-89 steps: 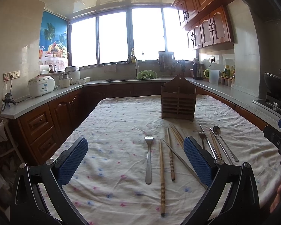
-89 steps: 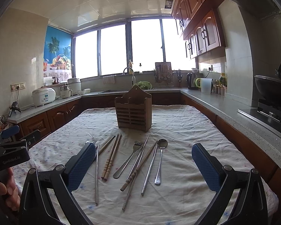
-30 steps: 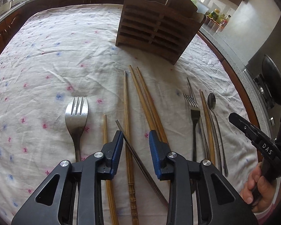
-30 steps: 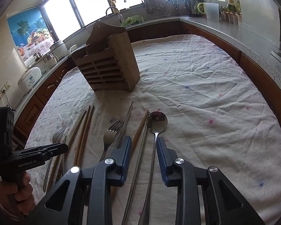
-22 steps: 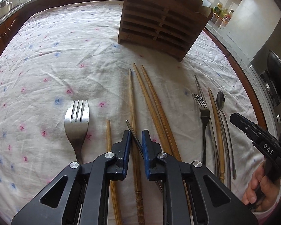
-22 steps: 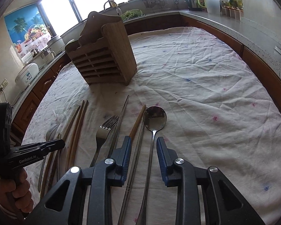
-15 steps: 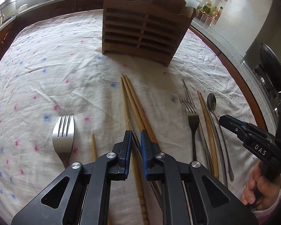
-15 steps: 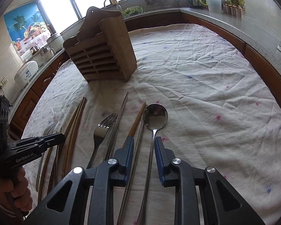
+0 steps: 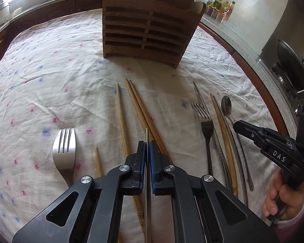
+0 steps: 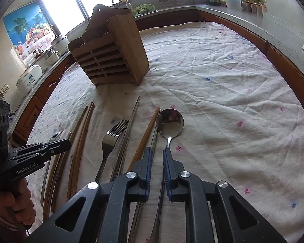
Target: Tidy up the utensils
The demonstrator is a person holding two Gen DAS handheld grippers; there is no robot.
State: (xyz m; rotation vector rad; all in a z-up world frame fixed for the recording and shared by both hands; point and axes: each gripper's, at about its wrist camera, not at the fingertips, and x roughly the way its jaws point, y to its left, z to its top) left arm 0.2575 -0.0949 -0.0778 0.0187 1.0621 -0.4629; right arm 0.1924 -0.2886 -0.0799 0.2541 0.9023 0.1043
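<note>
Wooden utensil rack [image 9: 150, 28] upright at far end of tablecloth [image 9: 50, 64]; I see chopsticks, forks, spoon [image 10: 169, 124] lying loose in front. My left gripper [image 9: 147, 144] clamped on metal chopstick [image 9: 146, 136]. Right gripper [image 10: 157, 151] nearly closed astride spoon handle, pads apart, grip unconfirmed

The left gripper [image 9: 147, 147] has its blue fingers [image 9: 140, 158] pinched on a thin metal chopstick [image 9: 147, 136], whose tip pokes out toward 12 o'clock. A wooden utensil holder [image 9: 146, 30] stands at 12 o'clock on the cloth-covered desk [image 9: 50, 70]. A fork [image 9: 63, 154] lies at 9 o'clock, and the right gripper [image 9: 253, 130] is at 3 o'clock.
</note>
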